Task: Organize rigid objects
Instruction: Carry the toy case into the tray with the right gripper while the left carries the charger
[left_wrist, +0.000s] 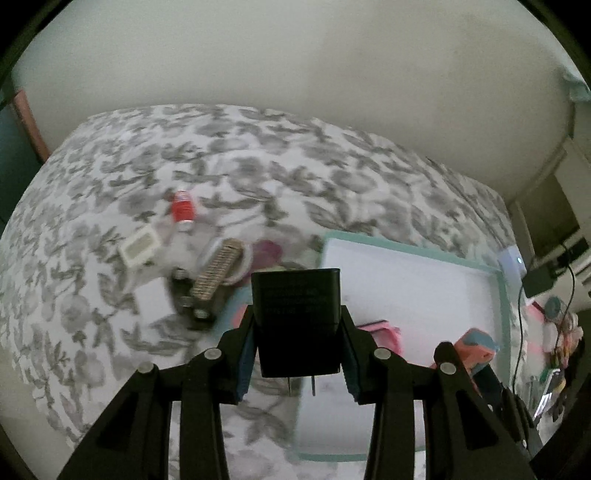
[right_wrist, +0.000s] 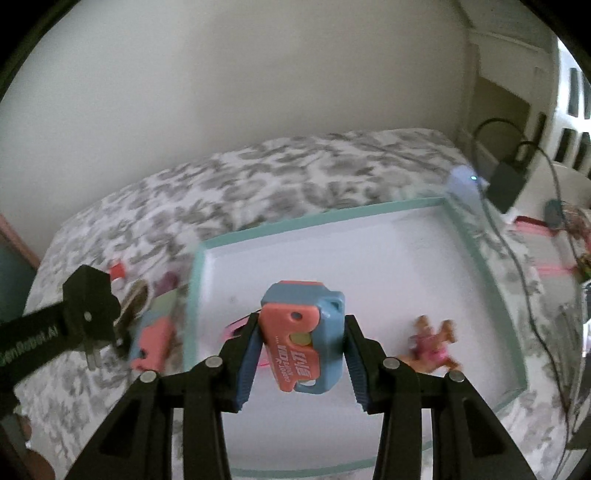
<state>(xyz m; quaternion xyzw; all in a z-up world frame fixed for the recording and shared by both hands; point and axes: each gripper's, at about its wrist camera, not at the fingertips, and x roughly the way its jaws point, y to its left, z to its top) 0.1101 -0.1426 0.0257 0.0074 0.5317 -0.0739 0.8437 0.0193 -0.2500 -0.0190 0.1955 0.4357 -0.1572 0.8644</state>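
My left gripper (left_wrist: 298, 332) is shut on a black plug adapter (left_wrist: 297, 317), prongs pointing down, held above the left edge of a white tray with a teal rim (left_wrist: 502, 295). It also shows in the right wrist view (right_wrist: 90, 306). My right gripper (right_wrist: 301, 343) is shut on a blue and coral tool (right_wrist: 304, 339), held above the tray (right_wrist: 321, 218). A small pink figure (right_wrist: 432, 347) lies in the tray at the right.
On the flowered bedspread (left_wrist: 258, 158) left of the tray lie a red-capped bottle (left_wrist: 183, 210), a white box (left_wrist: 140, 246), a woven piece (left_wrist: 218, 269) and a coral item (right_wrist: 153, 343). Cables and a black charger (right_wrist: 506, 181) sit at the right.
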